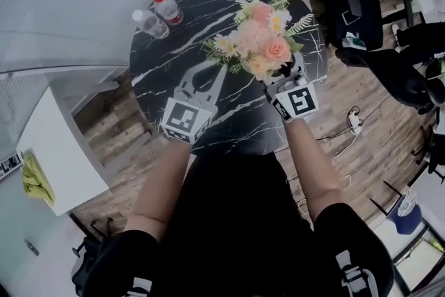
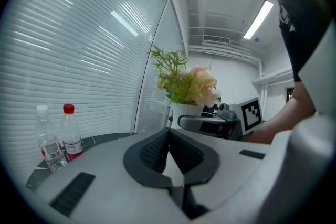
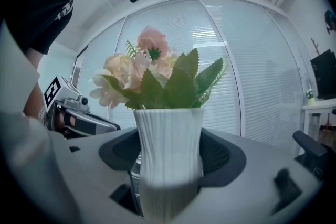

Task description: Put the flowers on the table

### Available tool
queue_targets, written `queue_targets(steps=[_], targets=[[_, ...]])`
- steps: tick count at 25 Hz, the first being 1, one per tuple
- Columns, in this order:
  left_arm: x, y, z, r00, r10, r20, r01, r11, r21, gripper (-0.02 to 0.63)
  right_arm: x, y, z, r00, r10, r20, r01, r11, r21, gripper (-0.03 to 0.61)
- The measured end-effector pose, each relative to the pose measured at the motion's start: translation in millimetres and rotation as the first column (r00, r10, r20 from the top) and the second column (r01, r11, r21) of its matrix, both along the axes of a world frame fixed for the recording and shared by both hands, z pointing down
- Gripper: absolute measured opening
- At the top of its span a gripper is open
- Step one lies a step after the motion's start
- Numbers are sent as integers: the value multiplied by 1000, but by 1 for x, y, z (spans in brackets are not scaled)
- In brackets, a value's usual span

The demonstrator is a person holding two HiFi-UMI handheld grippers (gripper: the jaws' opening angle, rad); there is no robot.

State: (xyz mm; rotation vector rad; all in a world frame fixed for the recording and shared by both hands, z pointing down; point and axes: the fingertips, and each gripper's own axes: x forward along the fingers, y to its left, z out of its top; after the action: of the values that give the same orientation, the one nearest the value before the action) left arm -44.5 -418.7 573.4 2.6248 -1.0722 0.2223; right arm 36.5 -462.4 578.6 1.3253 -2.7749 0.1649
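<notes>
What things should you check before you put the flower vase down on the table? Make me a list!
1. Jaws of the right gripper clamped on the vase: ok.
2. Vase standing upright: ok.
3. Bare table under the flowers: ok.
4. Bottles well away from the vase: ok.
5. Left gripper shut, empty, off to the side: ok.
6. Vase base touching the table: cannot tell.

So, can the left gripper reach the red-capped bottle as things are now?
Probably yes. Only bare table lies between the left gripper and the red-capped bottle; the flowers are off to the right. The gripper's jaws are shut and must open first.
</notes>
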Motion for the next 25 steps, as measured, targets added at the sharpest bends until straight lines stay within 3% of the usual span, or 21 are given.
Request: queue_targets(steps=[10,16,25], targets=[[3,-12,42,1000,-29,-10,29,999,-28,8,-7,-20,61,999,39,-9,-39,999,-26,339],[1,-6,51,1000,-22,-3,22,999,-38,8,-8,-19,63,999,47,-11,-46,999,6,339],[1,-1,50,1000,-10,2,11,999,-39,8,-7,-8,68,999,23,-43,-25,999,-34,339]])
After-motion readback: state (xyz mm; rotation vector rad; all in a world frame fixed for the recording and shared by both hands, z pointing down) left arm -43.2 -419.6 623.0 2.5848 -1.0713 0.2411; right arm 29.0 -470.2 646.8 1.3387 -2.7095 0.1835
